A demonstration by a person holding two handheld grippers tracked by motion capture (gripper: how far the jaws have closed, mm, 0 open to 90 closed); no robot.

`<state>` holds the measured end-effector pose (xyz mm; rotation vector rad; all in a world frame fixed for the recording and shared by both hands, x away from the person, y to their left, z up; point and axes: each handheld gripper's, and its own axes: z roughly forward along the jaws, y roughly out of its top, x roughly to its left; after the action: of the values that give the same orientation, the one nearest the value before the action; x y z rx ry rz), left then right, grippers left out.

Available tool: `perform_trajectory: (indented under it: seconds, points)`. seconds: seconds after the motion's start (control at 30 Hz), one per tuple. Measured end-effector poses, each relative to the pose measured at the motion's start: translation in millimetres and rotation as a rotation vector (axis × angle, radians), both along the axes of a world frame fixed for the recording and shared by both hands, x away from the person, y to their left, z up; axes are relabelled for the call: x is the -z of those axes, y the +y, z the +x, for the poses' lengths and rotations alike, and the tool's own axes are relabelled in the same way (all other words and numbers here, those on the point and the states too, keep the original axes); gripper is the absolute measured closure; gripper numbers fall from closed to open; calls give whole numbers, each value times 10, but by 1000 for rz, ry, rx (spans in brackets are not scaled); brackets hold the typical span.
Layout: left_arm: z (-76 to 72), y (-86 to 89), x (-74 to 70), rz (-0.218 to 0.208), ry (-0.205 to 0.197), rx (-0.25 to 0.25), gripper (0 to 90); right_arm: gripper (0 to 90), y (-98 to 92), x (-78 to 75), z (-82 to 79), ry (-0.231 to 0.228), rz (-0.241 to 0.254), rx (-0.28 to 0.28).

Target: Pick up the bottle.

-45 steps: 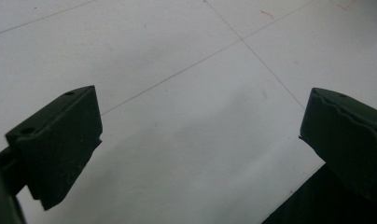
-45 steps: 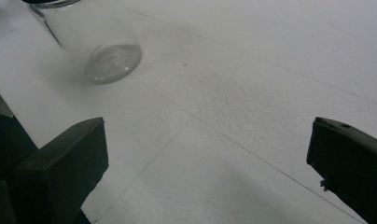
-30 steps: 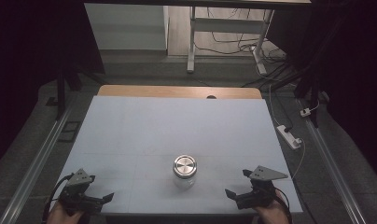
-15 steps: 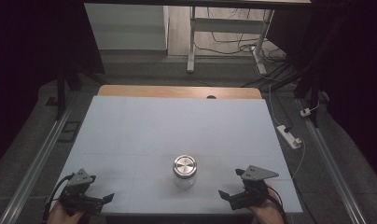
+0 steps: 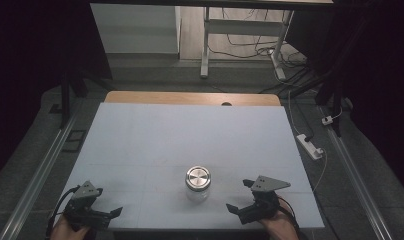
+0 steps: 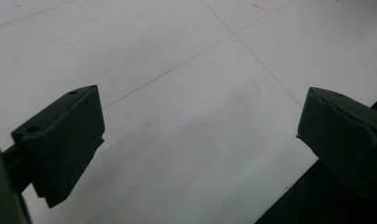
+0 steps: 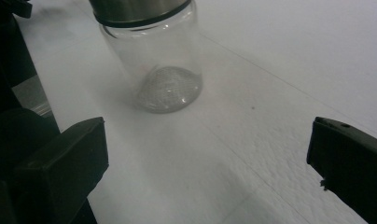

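Observation:
A clear glass jar [image 5: 197, 183] with a shiny metal lid stands upright near the front middle of the white table [image 5: 190, 135]. The right gripper view shows the jar [image 7: 154, 60] close ahead, up and to the left. My right gripper [image 5: 241, 196] is open just to the jar's right, pointing toward it, with nothing between its fingers [image 7: 60, 163]. My left gripper [image 5: 112, 212] is open at the front left corner, well apart from the jar. Its fingers [image 6: 65, 140] frame bare table surface and the front edge.
A wooden strip [image 5: 190, 97] runs along the table's far edge. On the floor to the right lies a white power strip [image 5: 311, 146] with cables. A desk frame [image 5: 240, 35] stands beyond the table. Dark floor surrounds the table on all sides.
My right gripper has moved left toward the jar. The left gripper has barely shifted. The jar has not moved.

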<state>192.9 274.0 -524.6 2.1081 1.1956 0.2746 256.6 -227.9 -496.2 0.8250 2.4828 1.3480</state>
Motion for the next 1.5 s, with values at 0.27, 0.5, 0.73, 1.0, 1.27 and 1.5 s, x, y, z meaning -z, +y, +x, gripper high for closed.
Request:
perform_trajectory:
  seconds: [0.27, 0.5, 0.73, 1.0, 1.27, 1.5]
  points:
    - [2, 0, 1, -1, 1, 0, 13, 0, 164, 44, 38, 8, -10, -52]
    - [7, 2, 3, -2, 5, 0, 13, 0, 288, 61, 96, 37, -9, -68]
    - [11, 0, 4, -1, 8, 2, 13, 0, 470, 103, 181, 9, -34, -96]
    - [14, -2, 5, 1, 11, 3, 13, 0, 658, 120, 256, 3, -46, -118]
    - [16, -2, 7, 2, 12, 3, 13, 0, 861, 170, 340, 51, -75, -138]
    - [16, -4, 8, 4, 13, 6, 13, 0, 992, 166, 399, 34, -95, -158]
